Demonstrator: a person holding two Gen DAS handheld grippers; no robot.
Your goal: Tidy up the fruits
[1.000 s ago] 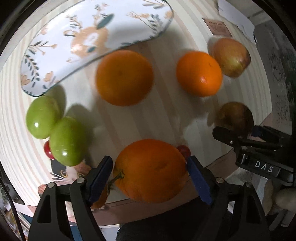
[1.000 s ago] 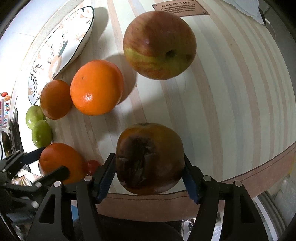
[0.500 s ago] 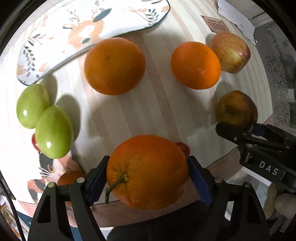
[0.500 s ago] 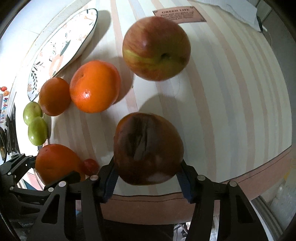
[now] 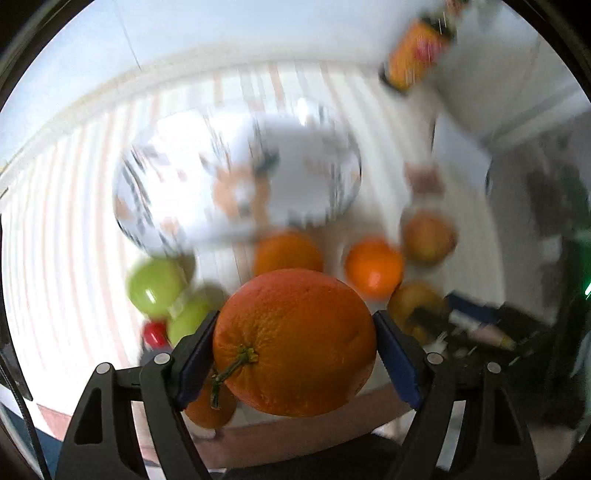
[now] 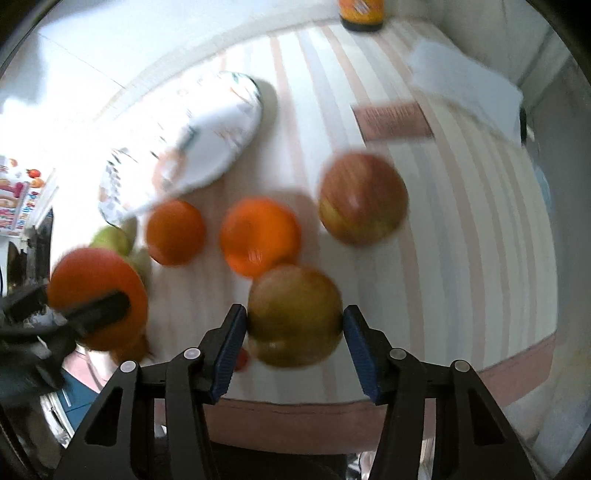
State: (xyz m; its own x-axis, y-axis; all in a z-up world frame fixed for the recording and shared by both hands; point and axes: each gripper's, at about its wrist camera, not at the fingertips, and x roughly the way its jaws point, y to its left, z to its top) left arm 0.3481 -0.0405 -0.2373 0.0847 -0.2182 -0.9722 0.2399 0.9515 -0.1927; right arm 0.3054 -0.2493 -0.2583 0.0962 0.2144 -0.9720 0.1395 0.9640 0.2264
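A large orange with a short stem hangs above the striped table, and my left gripper is shut on it, both blue pads pressed to its sides. My right gripper holds a bruised brownish apple off the table, its jaws closing on it with both pads against the skin. The patterned white plate lies beyond the fruit, with nothing on it. On the cloth lie two oranges, a red-green apple and two green fruits. Both views are motion-blurred.
A small red fruit lies by the green ones, and a small orange near the table's front edge. An orange bottle stands at the far edge, with white paper and a brown label card at the right.
Both grippers have risen with their fruit, so the table looks farther off and the whole plate shows. The right jaws have narrowed on the apple, which has turned in the grip.
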